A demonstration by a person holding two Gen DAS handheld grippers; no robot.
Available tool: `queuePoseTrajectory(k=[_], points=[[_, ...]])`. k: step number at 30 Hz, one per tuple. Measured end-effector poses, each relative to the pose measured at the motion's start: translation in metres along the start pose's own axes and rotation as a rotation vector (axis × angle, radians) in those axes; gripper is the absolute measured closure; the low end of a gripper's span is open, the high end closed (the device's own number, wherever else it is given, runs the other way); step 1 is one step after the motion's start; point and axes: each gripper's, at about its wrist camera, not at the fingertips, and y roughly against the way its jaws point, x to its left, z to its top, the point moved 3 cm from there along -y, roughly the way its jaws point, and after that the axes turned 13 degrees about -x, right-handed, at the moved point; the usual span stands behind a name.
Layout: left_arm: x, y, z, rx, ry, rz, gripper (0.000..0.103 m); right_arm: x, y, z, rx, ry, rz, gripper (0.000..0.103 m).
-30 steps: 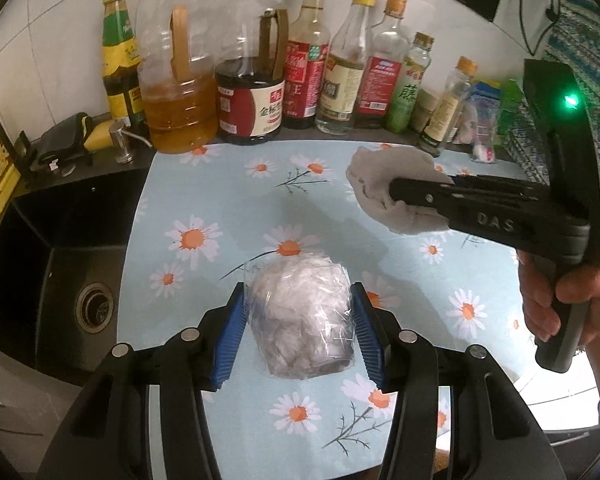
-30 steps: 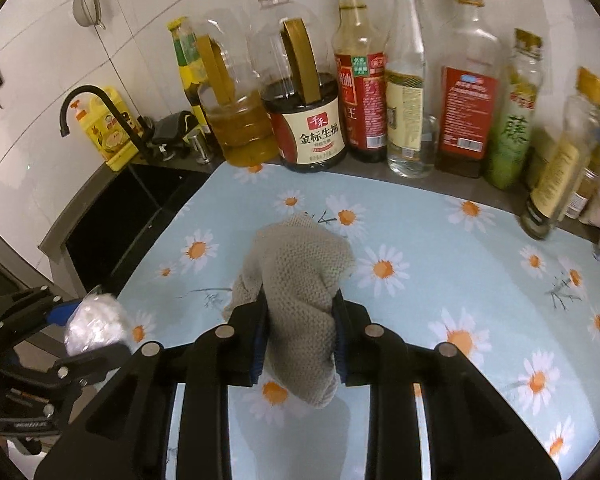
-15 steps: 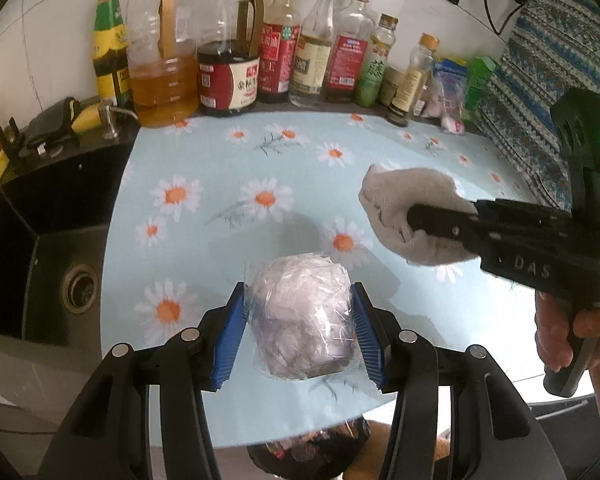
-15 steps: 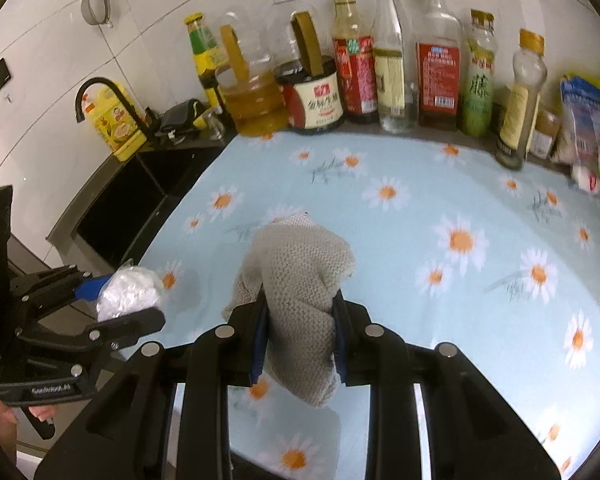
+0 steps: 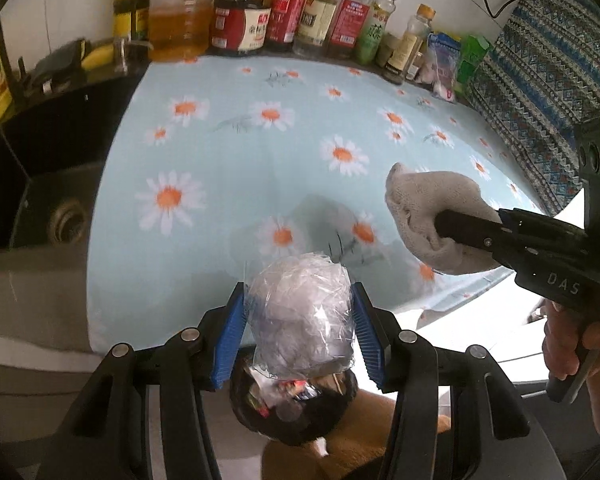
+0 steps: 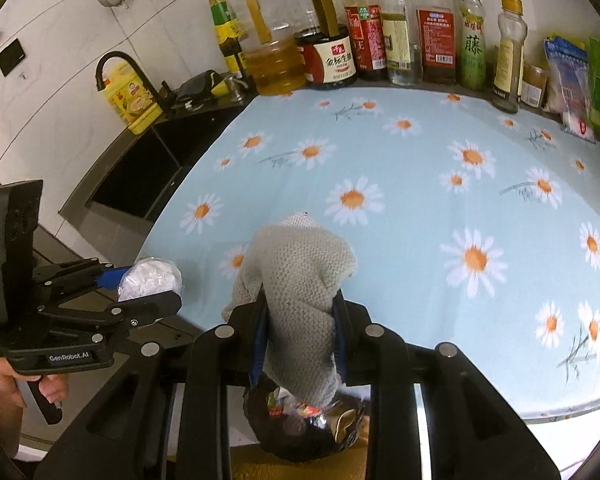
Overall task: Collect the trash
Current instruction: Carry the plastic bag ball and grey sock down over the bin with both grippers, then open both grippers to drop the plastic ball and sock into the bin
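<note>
My left gripper is shut on a crumpled ball of clear plastic wrap and holds it past the counter's front edge, above a black trash bag with several wrappers inside. My right gripper is shut on a grey knitted cloth, also above the trash bag. The right gripper with the cloth shows at the right in the left wrist view. The left gripper with the plastic ball shows at the left in the right wrist view.
The counter carries a blue daisy-print cloth. A row of oil and sauce bottles lines the back wall. A black sink with a tap lies to the left. Snack packets stand at the back right.
Both grippers have pulled back from over the counter to beyond its front edge, still holding their loads. The trash bag has come into view below them.
</note>
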Motion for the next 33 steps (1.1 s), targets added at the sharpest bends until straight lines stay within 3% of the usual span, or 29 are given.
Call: queuePoseTrajectory(k=[17, 26, 33], points=[[0.001, -0.021, -0.095, 0.195, 0.047, -0.049, 0.054, 0.016, -0.005, -0.101, 0.204, -0.014, 0.02, 0.074], [0.001, -0.037, -0.119, 0.247, 0.047, -0.026, 0.054, 0.021, -0.024, -0.133, 0.29, -0.024, 0.037, 0.073], [0.003, -0.044, -0.127, 0.283, 0.044, -0.002, 0.053, 0.012, -0.032, -0.138, 0.309, -0.073, 0.025, 0.068]])
